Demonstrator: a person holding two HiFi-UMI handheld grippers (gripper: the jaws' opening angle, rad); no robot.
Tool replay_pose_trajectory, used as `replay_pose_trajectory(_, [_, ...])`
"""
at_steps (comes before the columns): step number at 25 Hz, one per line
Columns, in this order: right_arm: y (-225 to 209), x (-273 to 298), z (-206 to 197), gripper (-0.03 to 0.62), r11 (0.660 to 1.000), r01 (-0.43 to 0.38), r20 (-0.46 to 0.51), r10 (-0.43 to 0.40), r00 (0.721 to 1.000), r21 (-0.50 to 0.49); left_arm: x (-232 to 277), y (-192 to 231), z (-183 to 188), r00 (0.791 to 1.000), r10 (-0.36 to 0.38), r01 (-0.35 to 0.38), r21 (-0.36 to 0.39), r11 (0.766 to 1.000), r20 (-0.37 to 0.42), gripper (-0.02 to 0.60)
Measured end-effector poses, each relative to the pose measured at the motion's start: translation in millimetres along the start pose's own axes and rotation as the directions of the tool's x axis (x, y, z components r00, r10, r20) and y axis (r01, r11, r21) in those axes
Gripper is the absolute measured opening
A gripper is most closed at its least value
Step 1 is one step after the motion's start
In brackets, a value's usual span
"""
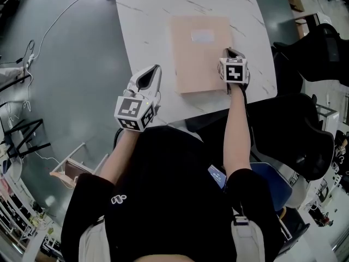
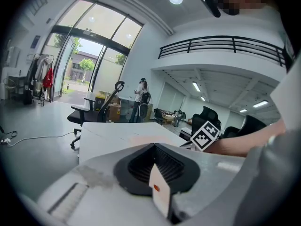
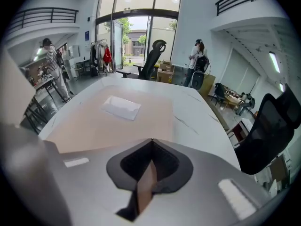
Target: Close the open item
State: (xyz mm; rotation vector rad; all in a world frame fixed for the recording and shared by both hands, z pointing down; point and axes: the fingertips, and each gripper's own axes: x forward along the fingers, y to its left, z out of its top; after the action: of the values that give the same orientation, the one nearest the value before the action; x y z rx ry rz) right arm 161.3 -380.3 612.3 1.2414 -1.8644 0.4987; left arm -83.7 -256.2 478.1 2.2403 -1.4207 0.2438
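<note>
Folder [image 1: 202, 53] lies flat, cover down, on the table [image 1: 147, 15], reaching its near edge; bare top remains left of it and beyond. Right gripper [image 1: 233, 52]: jaws fully together at the folder's right edge. Left gripper [image 1: 152, 72]: jaws together, empty, at the near-left corner. Grey floor [image 1: 71, 81] left, black chairs [image 1: 305, 141] right

Overhead and low views, common folder [image 1: 199, 64]

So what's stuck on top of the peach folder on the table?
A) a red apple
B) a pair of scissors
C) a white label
C: a white rectangular label lies flat on the cover of the folder, and nothing else sits on it.
</note>
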Motion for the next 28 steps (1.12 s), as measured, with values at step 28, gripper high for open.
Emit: replay_pose_trajectory(28, [91.5,-206.4,124.4,-0.011,0.95,-0.289,0.719,0.118,0.685,0.119,-11.2,-42.5,109.6,0.971,-0.082,0.05,0.146,0.988,0.225,0.002])
